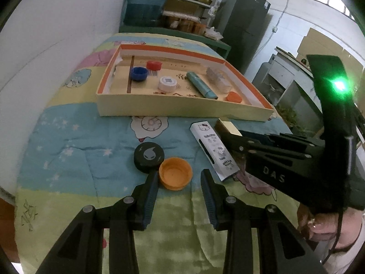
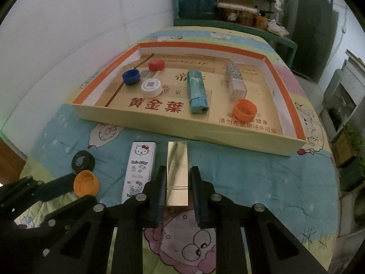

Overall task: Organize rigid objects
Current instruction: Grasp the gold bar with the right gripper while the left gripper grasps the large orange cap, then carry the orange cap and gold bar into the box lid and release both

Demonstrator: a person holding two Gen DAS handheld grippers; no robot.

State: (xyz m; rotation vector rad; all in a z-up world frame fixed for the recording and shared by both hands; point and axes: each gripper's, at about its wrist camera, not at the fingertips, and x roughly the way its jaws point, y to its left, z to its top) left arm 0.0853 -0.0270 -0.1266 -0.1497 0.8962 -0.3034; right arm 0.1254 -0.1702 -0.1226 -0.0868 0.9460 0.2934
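Observation:
My right gripper (image 2: 178,182) is shut on a shiny gold box (image 2: 177,159) that lies on the cartoon blanket, one pad on each long side. A white Hello Kitty box (image 2: 139,169) lies just left of it. My left gripper (image 1: 180,180) stands open, low over the blanket. An upturned orange cap (image 1: 175,173) sits just past its fingertips, close to the left one, and a black cap (image 1: 148,157) touches that cap's far left. Behind them stands the cream tray with an orange rim (image 2: 182,129).
The tray holds blue (image 2: 131,76), red (image 2: 156,64) and white (image 2: 151,87) caps, a teal lighter (image 2: 196,91), a clear box (image 2: 236,82) and an orange cap (image 2: 246,109). A white wall runs along the left. A blue water jug (image 1: 146,2) and shelves stand behind.

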